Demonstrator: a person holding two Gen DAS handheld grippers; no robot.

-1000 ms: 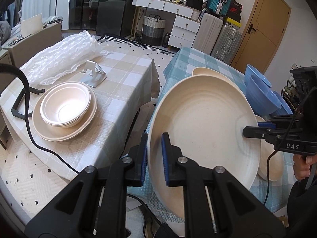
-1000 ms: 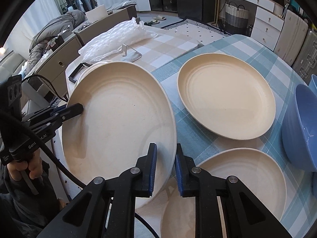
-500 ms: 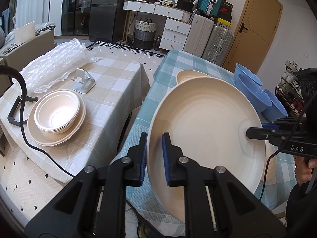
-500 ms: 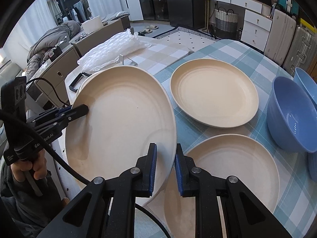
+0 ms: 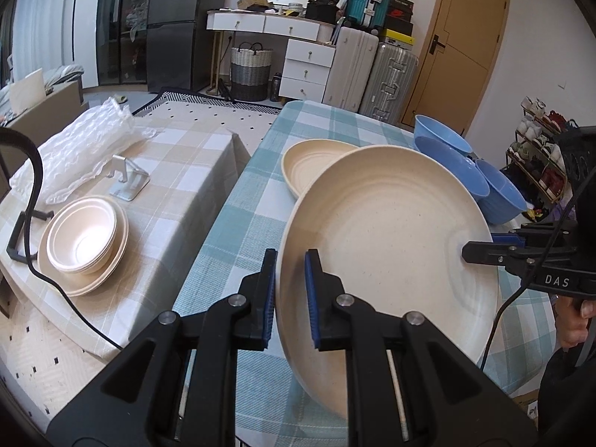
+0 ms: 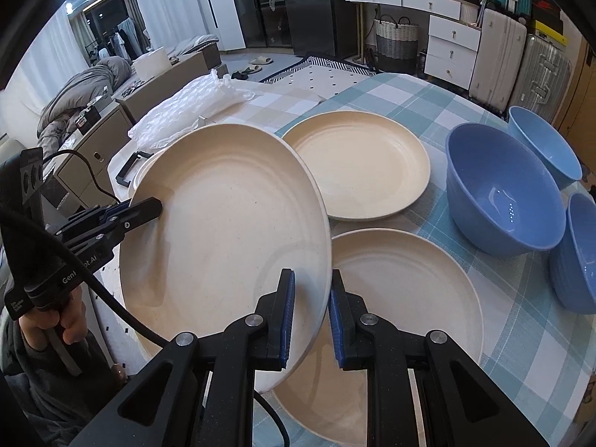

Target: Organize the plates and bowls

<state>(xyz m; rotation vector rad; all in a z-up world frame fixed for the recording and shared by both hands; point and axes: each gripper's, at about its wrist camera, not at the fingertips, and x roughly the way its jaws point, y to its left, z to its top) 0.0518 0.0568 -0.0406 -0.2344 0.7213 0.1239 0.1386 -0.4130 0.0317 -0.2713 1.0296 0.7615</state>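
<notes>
Between my two grippers, the left gripper (image 5: 289, 279) and the right gripper (image 6: 311, 298) are each clamped on opposite rims of one cream plate (image 5: 387, 246), tilted and now lifted clear of the teal checked table (image 5: 253, 201), higher than a second ago. That lift suggests I am carrying it toward the stack on the beige table (image 5: 178, 171) left of the teal one. I count three cream plates and three blue bowls (image 6: 503, 190) over the teal table, held one included, plus one stack of cream bowls (image 5: 82, 238).
</notes>
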